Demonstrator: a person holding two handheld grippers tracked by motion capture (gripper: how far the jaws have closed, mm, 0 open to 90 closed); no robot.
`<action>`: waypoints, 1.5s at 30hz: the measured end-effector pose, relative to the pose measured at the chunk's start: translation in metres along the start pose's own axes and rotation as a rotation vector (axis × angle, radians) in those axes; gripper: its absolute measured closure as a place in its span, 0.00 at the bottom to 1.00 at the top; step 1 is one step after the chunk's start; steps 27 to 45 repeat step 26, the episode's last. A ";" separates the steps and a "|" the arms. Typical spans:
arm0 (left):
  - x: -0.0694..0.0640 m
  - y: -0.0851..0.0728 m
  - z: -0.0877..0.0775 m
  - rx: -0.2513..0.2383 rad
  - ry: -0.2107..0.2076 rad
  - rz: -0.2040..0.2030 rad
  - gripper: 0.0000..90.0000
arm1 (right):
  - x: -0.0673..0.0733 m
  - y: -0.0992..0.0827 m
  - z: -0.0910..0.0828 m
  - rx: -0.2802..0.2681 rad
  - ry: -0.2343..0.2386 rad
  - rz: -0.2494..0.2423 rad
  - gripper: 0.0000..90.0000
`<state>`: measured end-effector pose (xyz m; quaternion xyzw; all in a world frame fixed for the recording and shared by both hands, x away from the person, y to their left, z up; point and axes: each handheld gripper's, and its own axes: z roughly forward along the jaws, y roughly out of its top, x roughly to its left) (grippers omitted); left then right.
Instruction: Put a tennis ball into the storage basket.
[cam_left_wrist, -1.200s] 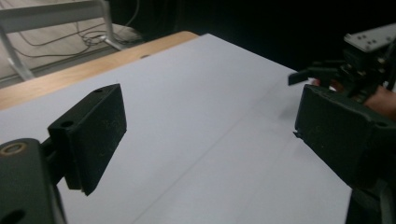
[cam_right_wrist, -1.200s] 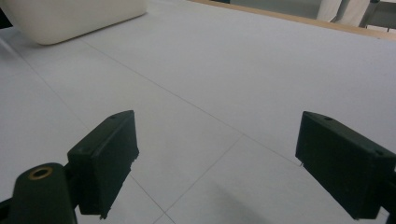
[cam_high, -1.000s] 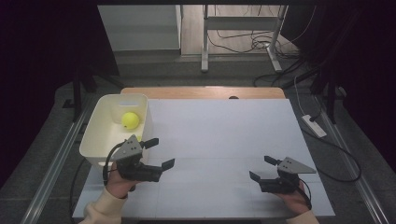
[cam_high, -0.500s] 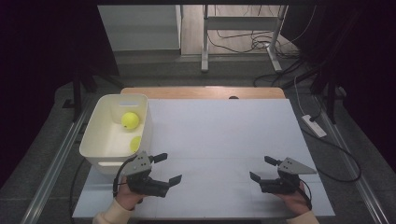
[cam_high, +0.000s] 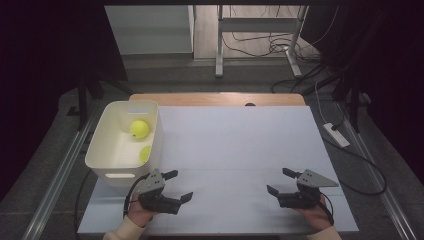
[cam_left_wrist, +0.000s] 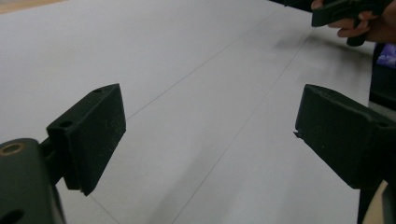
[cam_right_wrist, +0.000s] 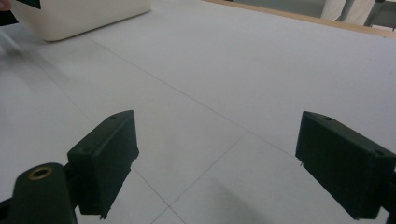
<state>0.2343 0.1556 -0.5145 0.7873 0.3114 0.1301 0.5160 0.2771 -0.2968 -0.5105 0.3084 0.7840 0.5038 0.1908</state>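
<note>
High view: unlabelled white bin (cam_high: 111, 160)

The left claw (cam_left_wrist: 210, 140) stands wide apart, its two black jaws rising from the bottom corners with nothing between them. Beneath lies the white desk (cam_left_wrist: 187, 70), crossed by thin lines. At the top right, well apart, a hand (cam_left_wrist: 369, 25) grips the right claw (cam_left_wrist: 336, 10).
</note>
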 end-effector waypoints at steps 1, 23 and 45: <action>0.000 -0.001 0.000 -0.002 0.002 0.000 0.10 | 0.000 0.000 0.000 0.003 0.000 -0.003 0.15; 0.005 -0.016 -0.009 0.011 0.031 -0.027 0.10 | 0.002 -0.002 -0.001 0.004 0.028 -0.022 0.15; 0.005 -0.015 -0.009 0.008 0.032 -0.029 0.10 | 0.003 -0.002 -0.002 0.002 0.031 -0.021 0.14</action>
